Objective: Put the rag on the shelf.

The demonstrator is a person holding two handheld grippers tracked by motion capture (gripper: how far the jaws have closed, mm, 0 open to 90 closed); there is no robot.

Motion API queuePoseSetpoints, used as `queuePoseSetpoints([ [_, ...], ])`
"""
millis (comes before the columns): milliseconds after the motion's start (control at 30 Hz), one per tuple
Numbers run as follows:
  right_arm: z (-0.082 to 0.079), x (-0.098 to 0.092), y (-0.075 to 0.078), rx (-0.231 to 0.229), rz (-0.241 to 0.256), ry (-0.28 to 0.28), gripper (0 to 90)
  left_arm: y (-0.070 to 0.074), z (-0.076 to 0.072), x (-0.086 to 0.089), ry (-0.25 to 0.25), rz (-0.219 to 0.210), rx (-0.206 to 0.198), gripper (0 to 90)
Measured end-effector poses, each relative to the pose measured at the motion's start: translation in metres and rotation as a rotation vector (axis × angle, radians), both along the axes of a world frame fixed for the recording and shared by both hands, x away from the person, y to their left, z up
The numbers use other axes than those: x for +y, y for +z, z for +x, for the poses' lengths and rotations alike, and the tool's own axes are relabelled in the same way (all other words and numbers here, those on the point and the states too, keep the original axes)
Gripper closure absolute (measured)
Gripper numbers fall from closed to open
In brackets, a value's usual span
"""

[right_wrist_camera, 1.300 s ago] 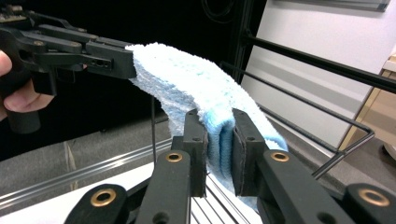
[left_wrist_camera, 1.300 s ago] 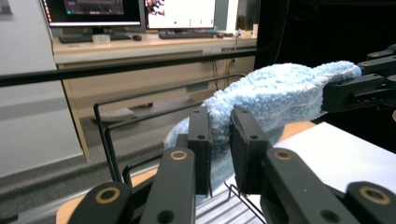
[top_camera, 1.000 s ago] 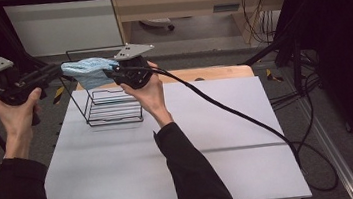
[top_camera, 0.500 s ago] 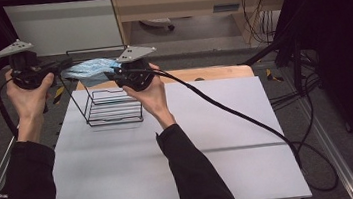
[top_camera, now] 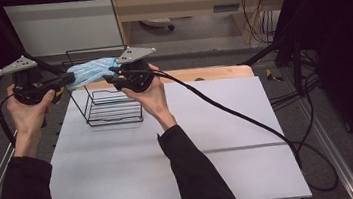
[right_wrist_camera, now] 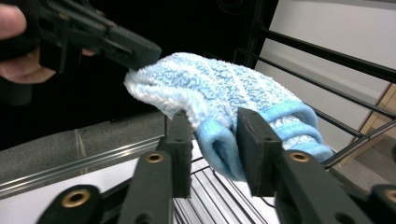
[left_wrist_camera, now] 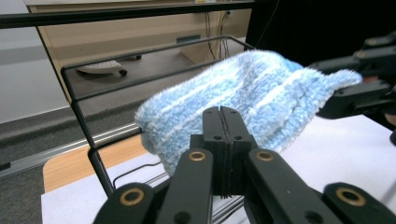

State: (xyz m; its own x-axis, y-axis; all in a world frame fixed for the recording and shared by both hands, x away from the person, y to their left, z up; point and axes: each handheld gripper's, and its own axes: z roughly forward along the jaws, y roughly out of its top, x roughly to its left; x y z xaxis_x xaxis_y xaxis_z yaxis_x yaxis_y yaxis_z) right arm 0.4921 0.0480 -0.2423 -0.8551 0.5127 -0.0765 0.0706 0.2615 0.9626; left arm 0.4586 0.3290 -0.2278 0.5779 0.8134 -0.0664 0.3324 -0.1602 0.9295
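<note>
Blue fuzzy sock [top_camera: 91, 70] hangs above wire rack [top_camera: 109, 99] at 11 o'clock on surface [top_camera: 169, 145]; left tongs [top_camera: 67, 79] moved in.
Left gripper view: jaws together on sock [left_wrist_camera: 243, 100].
Right gripper view: right tongs [right_wrist_camera: 215, 135] apart around cuff [right_wrist_camera: 224, 144], likely stretching it.

One blue sock [top_camera: 91, 71], one wire basket [top_camera: 113, 106], two grippers, one table [top_camera: 220, 145]

Black sleeves [top_camera: 193, 173] cover both forearms. Each black gripper [top_camera: 129, 79] carries a grey three-cornered plate [top_camera: 135, 53] (small dark holes), brass-ringed jaw pivots [left_wrist_camera: 196, 155], and a thick black cable [top_camera: 236, 115].
</note>
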Motion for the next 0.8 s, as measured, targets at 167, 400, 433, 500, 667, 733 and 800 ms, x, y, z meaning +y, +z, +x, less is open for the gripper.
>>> queuePoseSetpoints([
  [167, -0.007, -0.003, 0.006, -0.006, 0.014, -0.009, 52.4, -0.006, 0.001, -0.001, 0.001, 0.018, -0.001, 89.6],
  [400, -0.012, -0.006, 0.017, 0.011, 0.049, 0.001, 58.6, -0.017, 0.004, -0.004, 0.006, 0.037, 0.01, 89.6],
  [433, -0.012, -0.005, 0.017, 0.024, 0.044, 0.004, 62.0, -0.019, 0.005, -0.004, 0.005, 0.039, 0.012, 89.6],
  [500, -0.011, -0.001, 0.015, 0.053, 0.026, 0.008, 71.1, -0.022, 0.005, -0.004, 0.003, 0.041, 0.006, 89.6],
  [667, -0.007, 0.006, 0.002, 0.12, -0.035, 0.006, 85.8, -0.027, 0.003, -0.001, 0.003, 0.039, -0.003, 89.5],
  [733, -0.004, 0.008, -0.003, 0.136, -0.066, -0.016, 88.3, -0.029, 0.002, 0.0, 0.004, 0.038, -0.003, 89.5],
  [800, 0.0, 0.007, -0.008, 0.161, -0.056, -0.031, 89.7, -0.032, 0.002, 0.001, 0.005, 0.038, -0.005, 89.5],
])
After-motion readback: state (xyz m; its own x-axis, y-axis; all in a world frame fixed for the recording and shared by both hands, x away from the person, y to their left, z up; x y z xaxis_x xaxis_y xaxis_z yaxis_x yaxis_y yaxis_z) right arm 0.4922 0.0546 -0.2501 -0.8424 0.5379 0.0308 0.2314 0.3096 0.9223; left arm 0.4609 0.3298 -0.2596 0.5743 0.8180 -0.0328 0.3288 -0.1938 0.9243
